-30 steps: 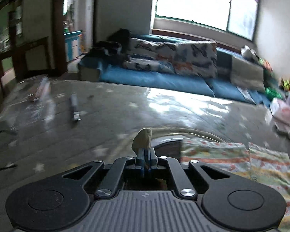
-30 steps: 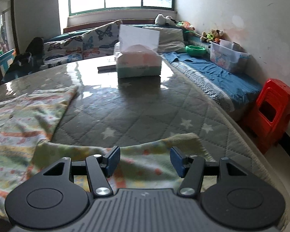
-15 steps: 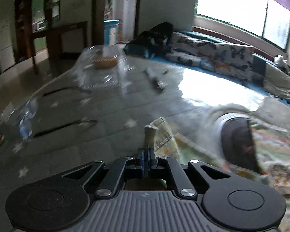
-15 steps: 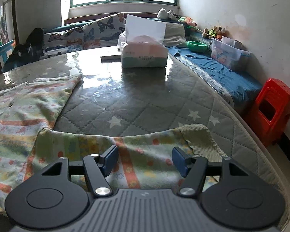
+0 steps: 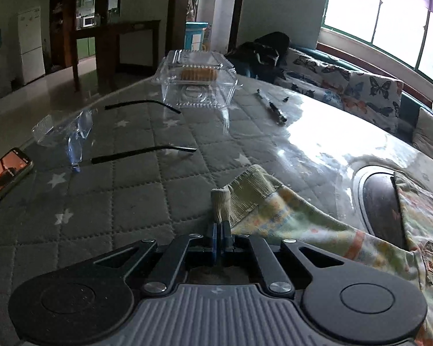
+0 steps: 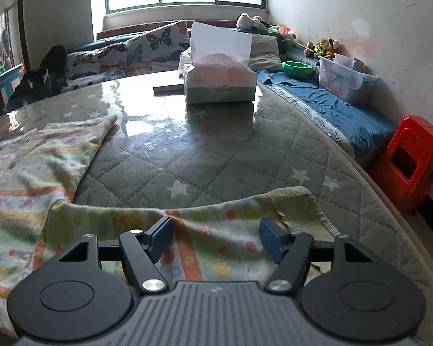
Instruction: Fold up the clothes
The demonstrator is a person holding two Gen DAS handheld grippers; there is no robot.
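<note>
A pale green child's garment printed with orange stripes and small coloured motifs is lying spread across a grey quilted table cover with white stars under a glossy clear sheet, one sleeve stretching toward each gripper. The left gripper is pinching the ribbed beige cuff of one sleeve — its blue pads pressing together with the rolled cuff standing up between them, the rest of that sleeve trailing off to the right over the table. The right gripper is hovering over the other sleeve, its blue pads standing well apart and its jaws opening; the printed fabric is lying flat beneath and between them, with neither pad pressing on it, and that sleeve's ribbed cuff is resting just beyond the right-hand pad near the table edge. Farther back in the right wrist view, a white tissue box with a sheet sticking up is sitting on the table. In the left wrist view, a clear plastic clamshell container, clear safety glasses with black arms and a smartphone with a lit screen are resting on the cover — all well apart from the garment.
</note>
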